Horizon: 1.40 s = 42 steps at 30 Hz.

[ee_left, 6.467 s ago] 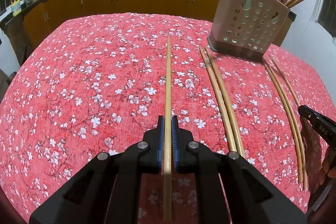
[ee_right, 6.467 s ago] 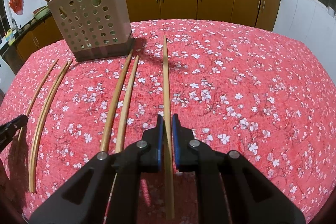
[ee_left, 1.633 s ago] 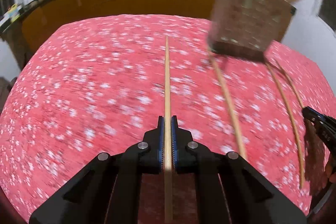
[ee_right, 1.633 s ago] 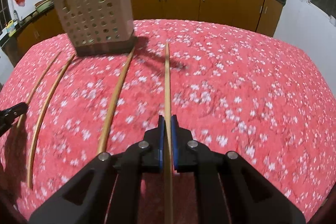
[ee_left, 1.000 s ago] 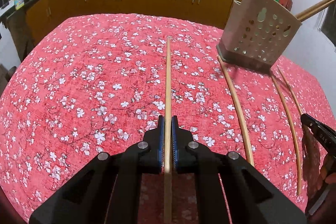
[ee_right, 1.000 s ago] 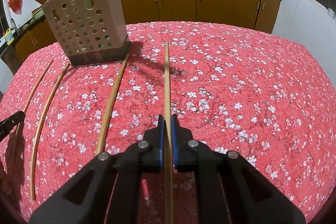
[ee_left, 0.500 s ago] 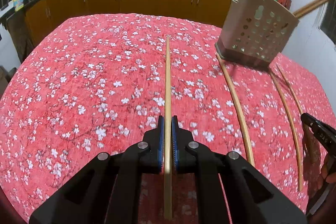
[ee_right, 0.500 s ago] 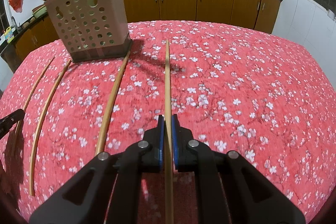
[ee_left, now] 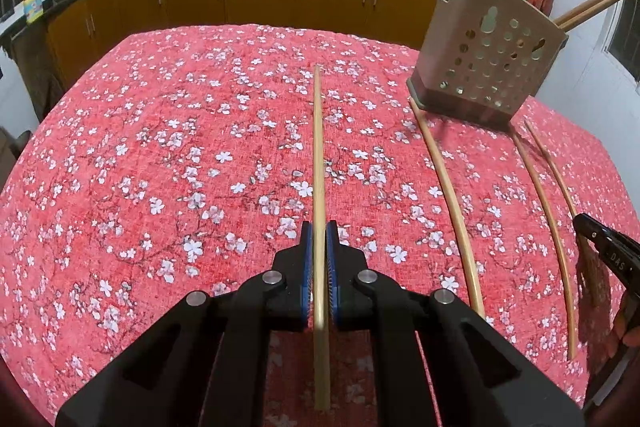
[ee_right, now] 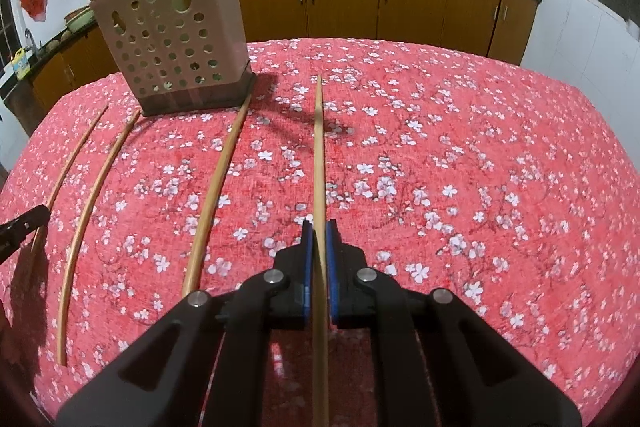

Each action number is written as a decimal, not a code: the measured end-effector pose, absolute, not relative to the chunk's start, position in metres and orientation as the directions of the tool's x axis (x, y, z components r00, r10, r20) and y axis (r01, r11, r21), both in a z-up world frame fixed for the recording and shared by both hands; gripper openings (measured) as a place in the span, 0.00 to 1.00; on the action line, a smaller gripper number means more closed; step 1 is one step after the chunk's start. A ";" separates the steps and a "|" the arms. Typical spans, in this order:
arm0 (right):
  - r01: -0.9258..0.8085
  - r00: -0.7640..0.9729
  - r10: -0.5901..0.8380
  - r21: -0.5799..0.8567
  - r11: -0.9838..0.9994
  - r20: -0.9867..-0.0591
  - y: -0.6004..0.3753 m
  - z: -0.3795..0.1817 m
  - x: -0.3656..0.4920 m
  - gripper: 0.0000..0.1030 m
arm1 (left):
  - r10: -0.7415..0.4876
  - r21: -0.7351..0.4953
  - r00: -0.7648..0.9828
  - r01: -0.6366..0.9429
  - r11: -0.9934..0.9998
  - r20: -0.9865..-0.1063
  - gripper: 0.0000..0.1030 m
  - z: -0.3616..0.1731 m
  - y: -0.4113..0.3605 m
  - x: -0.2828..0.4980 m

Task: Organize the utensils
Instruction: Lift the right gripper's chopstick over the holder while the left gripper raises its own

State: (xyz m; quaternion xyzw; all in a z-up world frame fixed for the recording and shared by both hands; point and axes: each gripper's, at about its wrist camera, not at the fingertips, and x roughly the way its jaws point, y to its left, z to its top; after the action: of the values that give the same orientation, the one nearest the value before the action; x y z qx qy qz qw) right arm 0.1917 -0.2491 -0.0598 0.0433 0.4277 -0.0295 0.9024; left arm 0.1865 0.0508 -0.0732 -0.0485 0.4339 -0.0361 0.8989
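A chopstick is clamped in the left gripper; another in the right gripper. Three chopsticks lie on the cloth beside the holder.

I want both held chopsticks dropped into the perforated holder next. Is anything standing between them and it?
Nothing visible stands in the way. The left hand-held gripper and right hand-held gripper each clamp a chopstick; only loose chopsticks lie flat on the tablecloth before the holder.
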 end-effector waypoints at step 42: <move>0.052 0.591 0.063 0.116 0.992 -0.804 -0.248 -0.058 0.196 0.23 | -0.191 -0.179 0.791 0.105 0.978 -0.581 0.07 0.024 0.054 0.159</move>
State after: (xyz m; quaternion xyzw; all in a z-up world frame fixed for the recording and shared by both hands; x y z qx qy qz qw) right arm 0.1958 -0.2477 -0.0583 0.0634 0.4521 0.0031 0.8897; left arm 0.1589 0.0537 0.0237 -0.0689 0.3137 -0.0783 0.9438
